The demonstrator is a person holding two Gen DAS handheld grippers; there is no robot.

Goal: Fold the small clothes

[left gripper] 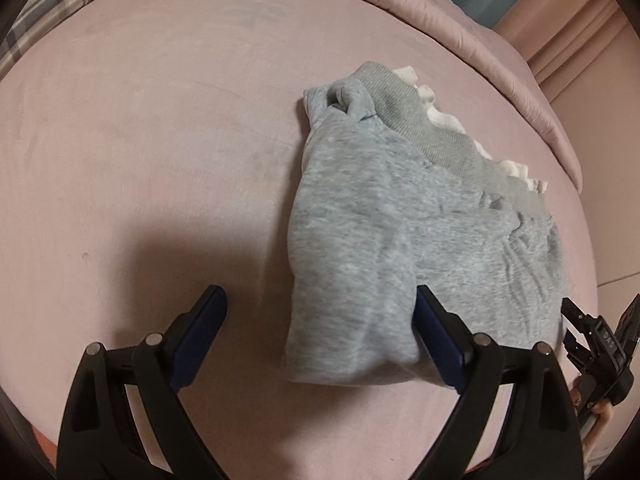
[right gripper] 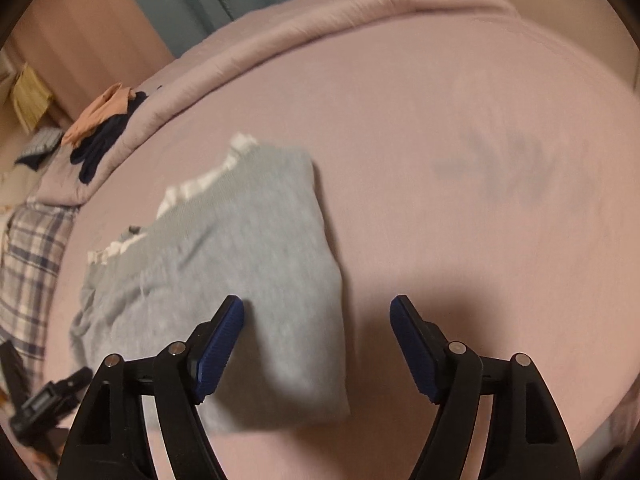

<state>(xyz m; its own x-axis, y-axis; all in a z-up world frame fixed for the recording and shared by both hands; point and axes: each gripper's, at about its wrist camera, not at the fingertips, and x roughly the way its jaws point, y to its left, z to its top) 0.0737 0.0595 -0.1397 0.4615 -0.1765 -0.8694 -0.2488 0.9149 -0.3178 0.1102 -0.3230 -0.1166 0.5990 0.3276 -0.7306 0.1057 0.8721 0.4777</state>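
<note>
One grey garment (left gripper: 384,232) lies folded on the pink bed sheet (left gripper: 140,152), with a ribbed grey band and a white frilled edge (left gripper: 516,172) along its far side. Two grippers are in view. The left gripper (left gripper: 320,312) stands with its two blue pads wide apart – the right-hand pad (left gripper: 436,340) lies against the near corner of the garment, the other pad over bare sheet, and nothing is clamped. The right gripper (right gripper: 318,320) also has its two pads apart; the near edge of the garment lies between them and under the left pad (right gripper: 220,344), but the pads do not press on it. This view is blurred.

At the far edge of the bed is one rolled pink quilt (right gripper: 280,52). On it lies a small pile of clothes (right gripper: 100,128) – one peach piece and some dark blue ones, whose count I cannot tell. One checked cloth (right gripper: 28,264) is beside the sheet.
</note>
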